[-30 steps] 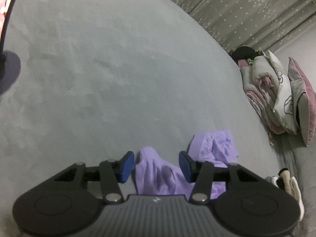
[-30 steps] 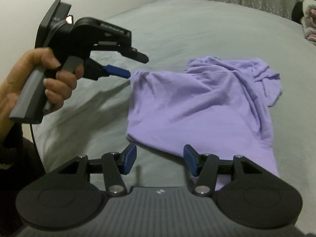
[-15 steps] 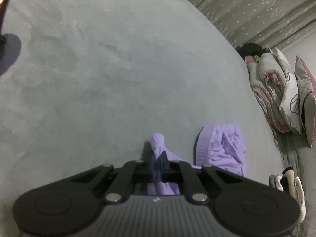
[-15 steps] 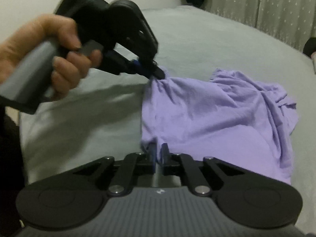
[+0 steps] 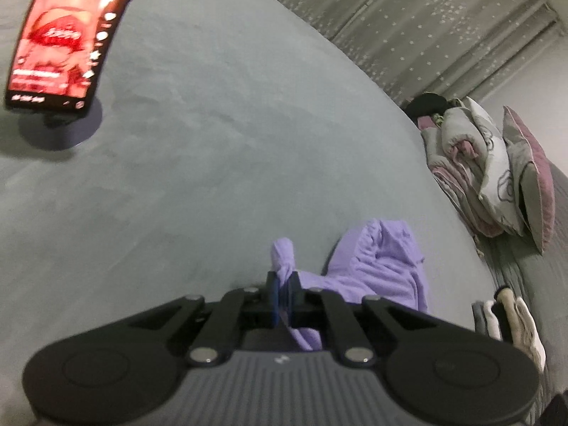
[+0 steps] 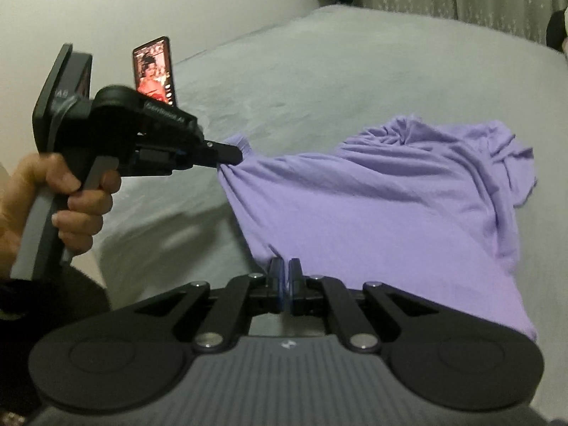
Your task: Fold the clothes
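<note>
A purple T-shirt [image 6: 383, 209] lies rumpled on the grey bed [image 6: 355, 67], its near edge lifted off the sheet. My left gripper [image 5: 283, 277] is shut on one corner of that edge, a tuft of cloth poking out past its blue pads. In the right wrist view the same left gripper [image 6: 238, 152] is held by a hand [image 6: 67, 198] at the left. My right gripper [image 6: 285, 267] is shut on the other corner of the near edge. The purple T-shirt [image 5: 383, 266] trails away to the right in the left wrist view.
A phone [image 5: 67, 32] on a round stand [image 5: 60, 131] sits on the bed at the far left, its screen lit red. Folded quilts and pillows [image 5: 490, 174] are stacked to the right. Dotted grey curtains [image 5: 443, 28] hang behind the bed.
Both grippers were open a second ago and have closed on the shirt's near corners. They have since lifted the edge and pulled it toward me, stretching the cloth.
</note>
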